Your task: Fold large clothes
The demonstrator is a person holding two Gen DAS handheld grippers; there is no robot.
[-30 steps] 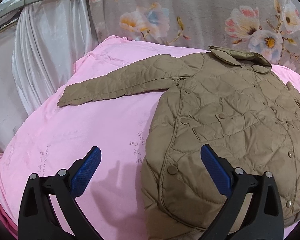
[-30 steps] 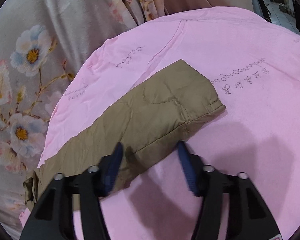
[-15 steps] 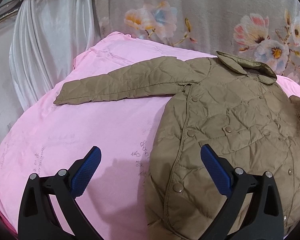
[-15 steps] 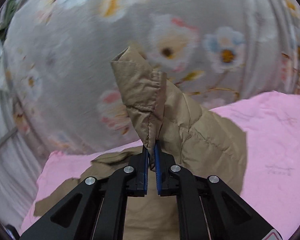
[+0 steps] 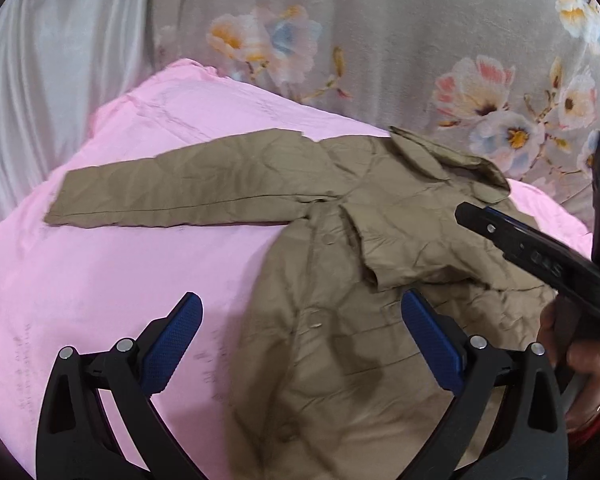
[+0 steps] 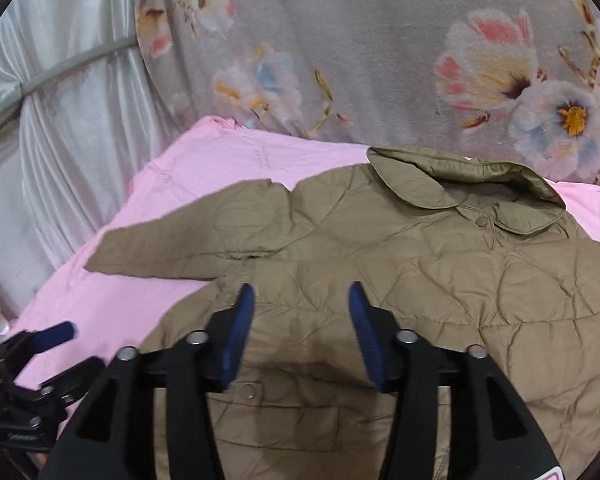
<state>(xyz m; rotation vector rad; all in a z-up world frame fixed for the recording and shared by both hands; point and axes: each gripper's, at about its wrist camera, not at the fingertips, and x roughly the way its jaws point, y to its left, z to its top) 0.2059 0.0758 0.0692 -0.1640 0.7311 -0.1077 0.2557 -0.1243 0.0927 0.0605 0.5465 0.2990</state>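
While its jaws open, the right gripper (image 6: 300, 332) hovers over the jacket (image 6: 420, 280).

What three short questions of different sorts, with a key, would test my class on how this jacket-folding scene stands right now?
1. True or false: one sleeve is folded across the front of the brown quilted jacket.
2. Which colour is the sheet under the jacket? A pink, B green, C white.
3. Fill in: the other sleeve lies stretched out flat on the ____.

Key: 1 true; 2 A; 3 sheet. The right gripper has nothing between its opening jaws, and the left gripper is open and empty too.
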